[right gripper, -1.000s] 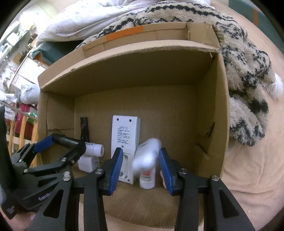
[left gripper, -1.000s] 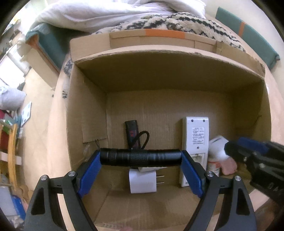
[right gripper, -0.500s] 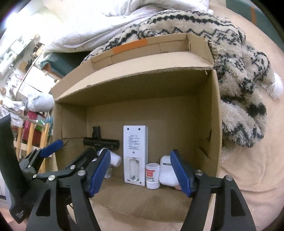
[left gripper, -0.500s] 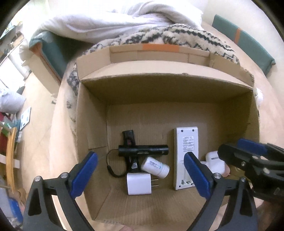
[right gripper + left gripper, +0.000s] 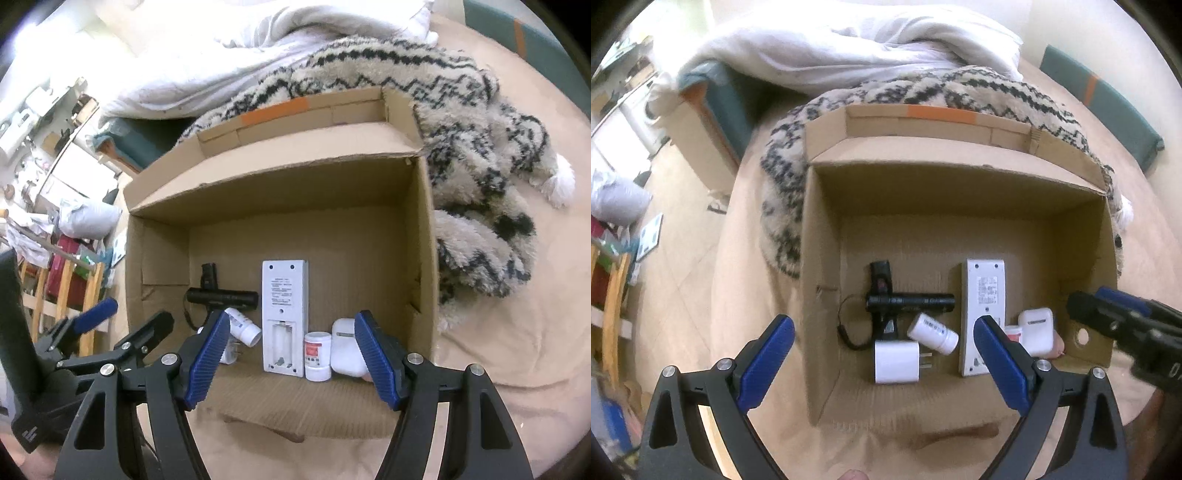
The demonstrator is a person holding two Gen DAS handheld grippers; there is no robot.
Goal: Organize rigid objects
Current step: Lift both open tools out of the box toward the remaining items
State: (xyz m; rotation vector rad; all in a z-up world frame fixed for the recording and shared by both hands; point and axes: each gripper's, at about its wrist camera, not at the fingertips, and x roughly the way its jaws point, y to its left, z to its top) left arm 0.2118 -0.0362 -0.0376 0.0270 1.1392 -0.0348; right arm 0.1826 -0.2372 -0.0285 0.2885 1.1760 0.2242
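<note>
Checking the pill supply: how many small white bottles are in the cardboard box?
2. One bottle lies on its side beside the white charger; the other bottle stands between the remote and earbud case. None seems hidden.

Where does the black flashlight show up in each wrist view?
Left wrist: flashlight lies crosswise on the box floor, centre-left, above the white charger.
Right wrist: flashlight lies at the box's left rear, just above the left blue pad.
Shared landmark: the white remote, immediately right of the flashlight's end in both views.

Zigzag blanket (image 5: 480, 122) & white duvet (image 5: 849, 40) behind, wooden rack (image 5: 66, 295) left.
</note>
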